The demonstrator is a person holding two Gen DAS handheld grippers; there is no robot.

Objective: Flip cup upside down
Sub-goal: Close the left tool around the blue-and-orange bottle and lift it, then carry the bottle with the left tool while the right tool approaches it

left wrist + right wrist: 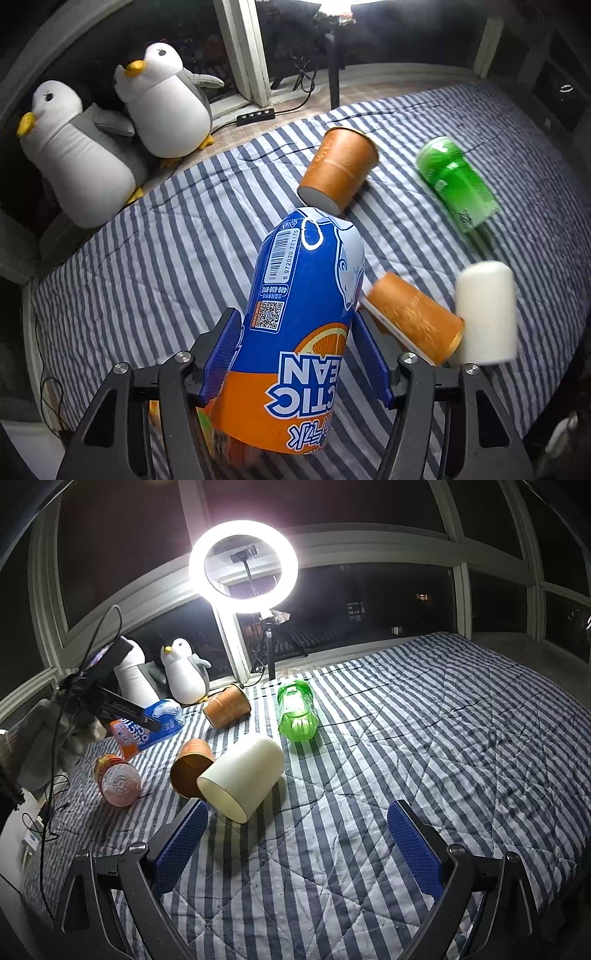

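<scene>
- My left gripper (295,354) pinches the blue-and-orange cup (295,325) across its printed body, a blue pad on each side, low in the middle of the left wrist view. The print reads inverted and the narrow closed end points away from me, up-frame.
- In the right wrist view the same cup (147,729) sits at the left edge, lifted off the bed and tilted.
- My right gripper (295,843) is spread wide and holds nothing; its blue pads frame bare quilt at the bottom of that view.
- I judge this cup light and thin-walled, paper or thin plastic with a glossy wrap, so it will dent under a hard squeeze and can slip if I loosen. Mid-body, where I have it, seems the best hold: firm enough to turn it, clear of the rim it must land on.
- The bed (424,738) is a soft striped quilt, so a cup set on its rim may wobble or tip.
- Just right of my left gripper lie an orange cup (413,317) and a white cup (485,314), touching each other, both on their sides.
- Further up-frame lies a second orange cup (338,168), with a green bottle (456,182) to its right.
- A pink-lidded tub (118,781) rests at lower left in the right wrist view.
</scene>
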